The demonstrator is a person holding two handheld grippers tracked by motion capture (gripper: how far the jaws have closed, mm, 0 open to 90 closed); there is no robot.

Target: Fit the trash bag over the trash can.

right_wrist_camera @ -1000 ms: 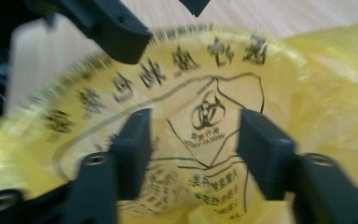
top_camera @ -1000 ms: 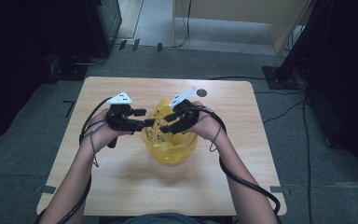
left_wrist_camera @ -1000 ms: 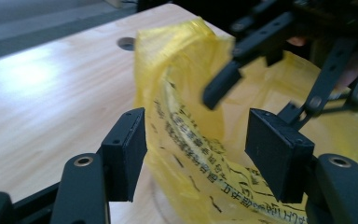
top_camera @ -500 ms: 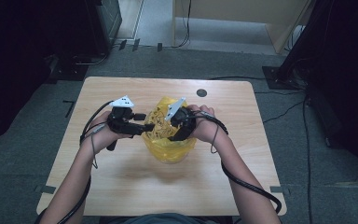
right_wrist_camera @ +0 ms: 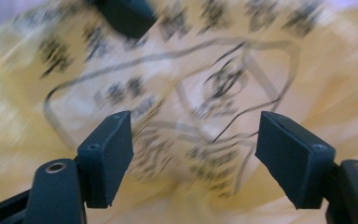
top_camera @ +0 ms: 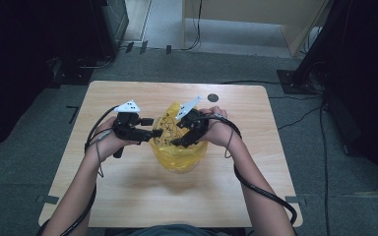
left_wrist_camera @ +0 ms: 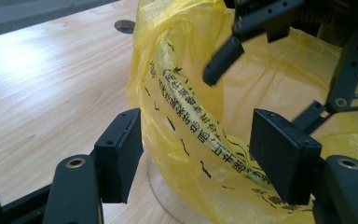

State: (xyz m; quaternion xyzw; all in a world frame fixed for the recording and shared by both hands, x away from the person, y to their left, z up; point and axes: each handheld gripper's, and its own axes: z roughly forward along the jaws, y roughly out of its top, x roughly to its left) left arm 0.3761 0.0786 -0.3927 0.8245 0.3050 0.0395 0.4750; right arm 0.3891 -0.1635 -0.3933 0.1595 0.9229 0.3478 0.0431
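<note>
Yellow bag sits mid-table over a clear container. My left gripper straddles its rolled rim, jaws wide. My right gripper, jaws just closing but still apart, hovers inside. Risk: thin film slips or tears, bag pulls off.

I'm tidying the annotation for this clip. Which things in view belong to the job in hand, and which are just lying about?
In the job:
- yellow plastic bag, printed with black text
- left hand-held gripper, jaws open astride the bag's rim
- right hand-held gripper, jaws open at the bag
- clear round container under the bag

Just there:
- wooden table
- round grommet in the tabletop
- cables on the floor
</note>
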